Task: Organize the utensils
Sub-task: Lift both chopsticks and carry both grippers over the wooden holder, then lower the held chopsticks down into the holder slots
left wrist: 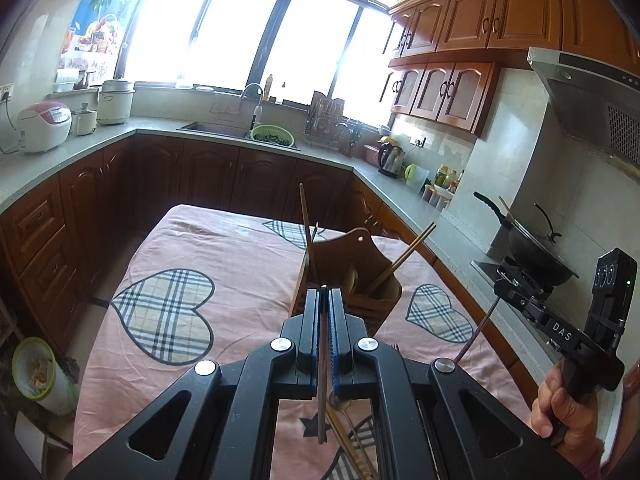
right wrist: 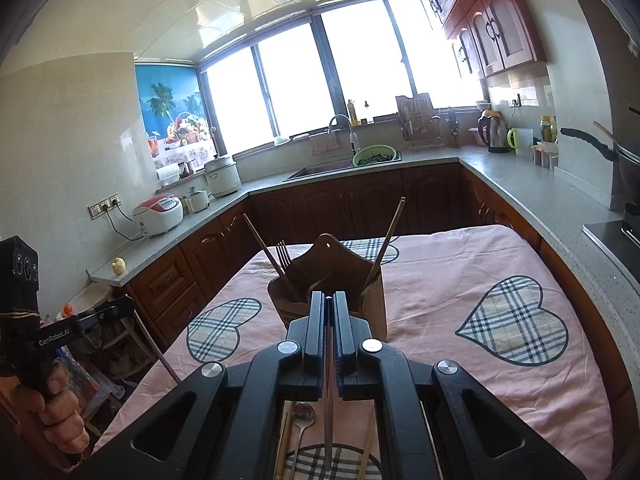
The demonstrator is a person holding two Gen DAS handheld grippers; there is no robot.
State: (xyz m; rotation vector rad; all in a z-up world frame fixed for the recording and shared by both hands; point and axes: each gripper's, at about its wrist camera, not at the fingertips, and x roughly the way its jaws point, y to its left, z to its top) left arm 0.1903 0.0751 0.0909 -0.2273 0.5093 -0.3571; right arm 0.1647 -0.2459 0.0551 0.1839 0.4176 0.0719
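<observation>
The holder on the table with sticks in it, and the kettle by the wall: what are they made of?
The holder looks like wood: brown, matte, with a carved back and a hanging hole. The sticks in it also look wooden or bamboo. The kettle looks like shiny metal with a black handle, though it is too small to be sure.

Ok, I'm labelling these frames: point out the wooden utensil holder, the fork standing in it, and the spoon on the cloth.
wooden utensil holder (right wrist: 332, 258): right wrist view, on its raised back panel.
fork (right wrist: 283, 252): right wrist view, on the tines.
spoon (right wrist: 303, 415): right wrist view, on the bowl.
</observation>
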